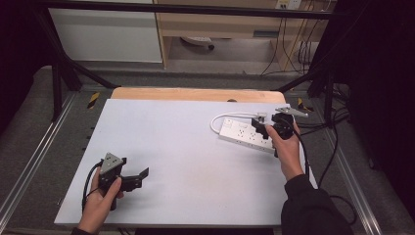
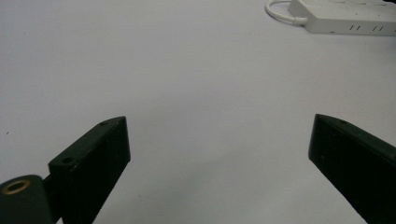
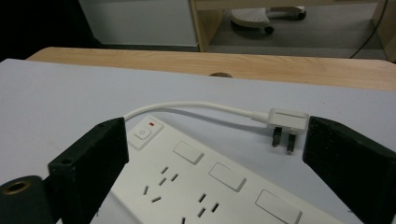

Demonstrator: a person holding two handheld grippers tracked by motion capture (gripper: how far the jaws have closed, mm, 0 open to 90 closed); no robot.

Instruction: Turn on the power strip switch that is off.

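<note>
**Right gripper hanging open over the power strip, left gripper waiting open near the front**

Right gripper (image 1: 268, 123) is hovering just above the white power strip (image 1: 246, 132) at the far right part of the surface (image 1: 186, 147), and its jaws are standing wide apart with nothing between them. In the right gripper view (image 3: 215, 154) the strip (image 3: 196, 186) is lying below the jaws, showing its switch with a red mark, the rectangular buttons and the socket holes. The white plug (image 3: 287, 122) is resting just beside the right jaw, with its dark pins pointing down toward the strip, and its short white cable (image 3: 187, 108) is curving back to the strip's end.

The person's right hand (image 1: 288, 147) is holding this gripper, with a dark sleeve (image 1: 313, 205) behind it.

Left gripper (image 1: 137, 177) is sitting low at the near left corner of the surface, held by the left hand (image 1: 100, 198). Its jaws are also spread wide and are holding nothing. In the left gripper view (image 2: 219, 154) the bare pale surface (image 2: 187, 84) is stretching ahead, and the power strip (image 2: 345, 18) is lying well apart, at the upper right.
</note>
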